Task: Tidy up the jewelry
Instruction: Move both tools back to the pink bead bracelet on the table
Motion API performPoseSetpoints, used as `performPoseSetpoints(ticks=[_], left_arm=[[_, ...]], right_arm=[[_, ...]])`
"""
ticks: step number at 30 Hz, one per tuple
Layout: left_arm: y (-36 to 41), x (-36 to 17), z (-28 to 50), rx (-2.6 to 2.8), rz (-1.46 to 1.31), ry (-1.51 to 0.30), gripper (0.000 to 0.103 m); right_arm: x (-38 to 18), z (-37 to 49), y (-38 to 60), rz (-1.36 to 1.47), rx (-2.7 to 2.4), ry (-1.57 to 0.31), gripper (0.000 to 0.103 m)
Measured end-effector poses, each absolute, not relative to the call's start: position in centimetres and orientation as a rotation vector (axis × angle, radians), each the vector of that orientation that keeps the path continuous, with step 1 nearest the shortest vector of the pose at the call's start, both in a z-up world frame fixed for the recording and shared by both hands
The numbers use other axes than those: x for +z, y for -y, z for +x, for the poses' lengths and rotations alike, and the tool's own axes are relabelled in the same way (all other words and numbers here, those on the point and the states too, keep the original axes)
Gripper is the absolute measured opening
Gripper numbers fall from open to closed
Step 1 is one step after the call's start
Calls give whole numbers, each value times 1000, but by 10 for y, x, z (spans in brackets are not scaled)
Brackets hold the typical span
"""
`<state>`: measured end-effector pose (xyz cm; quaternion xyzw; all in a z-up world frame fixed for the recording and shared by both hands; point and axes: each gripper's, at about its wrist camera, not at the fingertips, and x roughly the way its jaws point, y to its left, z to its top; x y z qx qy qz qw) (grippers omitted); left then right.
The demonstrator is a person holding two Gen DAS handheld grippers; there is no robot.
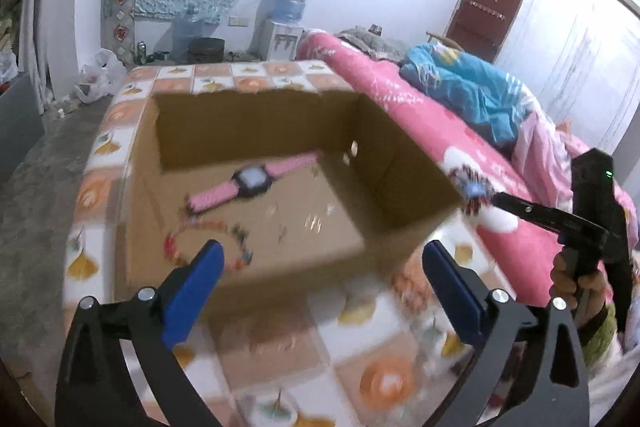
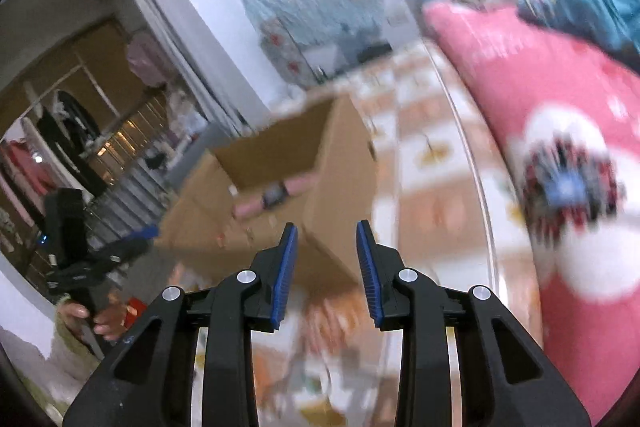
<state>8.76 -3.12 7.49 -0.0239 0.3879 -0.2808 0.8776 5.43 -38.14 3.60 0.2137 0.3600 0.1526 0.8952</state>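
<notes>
Left tool (image 1: 320,259) wide open, empty – cardboard box (image 1: 256,131) just ahead on bench (image 1: 360,367). Pink watch (image 1: 252,181), bead bracelet (image 1: 208,247) already inside box. Right tool (image 2: 327,239) part open, empty, box ahead-left. Blurred frames – steady both before next reach.

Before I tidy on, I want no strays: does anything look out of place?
Yes: a dark beaded piece lies on the pink blanket, outside the box holding the watch.
</notes>
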Motion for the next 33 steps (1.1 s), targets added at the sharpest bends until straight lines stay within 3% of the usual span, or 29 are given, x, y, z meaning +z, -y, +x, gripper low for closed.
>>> performPoseSetpoints(ticks=[10, 12, 14, 23, 25, 28, 31, 33], left_arm=[[32, -14, 60, -413, -2, -1005, 98], [34, -25, 59, -404, 7, -1028, 98], [35, -34, 59, -399, 15, -1043, 98], [26, -43, 64, -343, 62, -1028, 98], [29, -43, 62, -338, 96, -1023, 98], [34, -46, 57, -329, 157, -1009, 98], [40, -49, 54, -329, 180, -990, 98], [41, -48, 57, -319, 176, -993, 98]], right_arm=[[-45, 81, 324, 332, 270, -1051, 30], [-47, 82, 315, 321, 280, -1045, 26], [-49, 84, 305, 313, 298, -1058, 12], [-59, 85, 250, 403, 493, -1109, 10], [-52, 84, 251, 373, 467, -1098, 16], [-36, 79, 276, 358, 374, -1042, 42], [-26, 73, 304, 306, 207, -1032, 60], [-28, 71, 309, 251, 116, -1052, 65]])
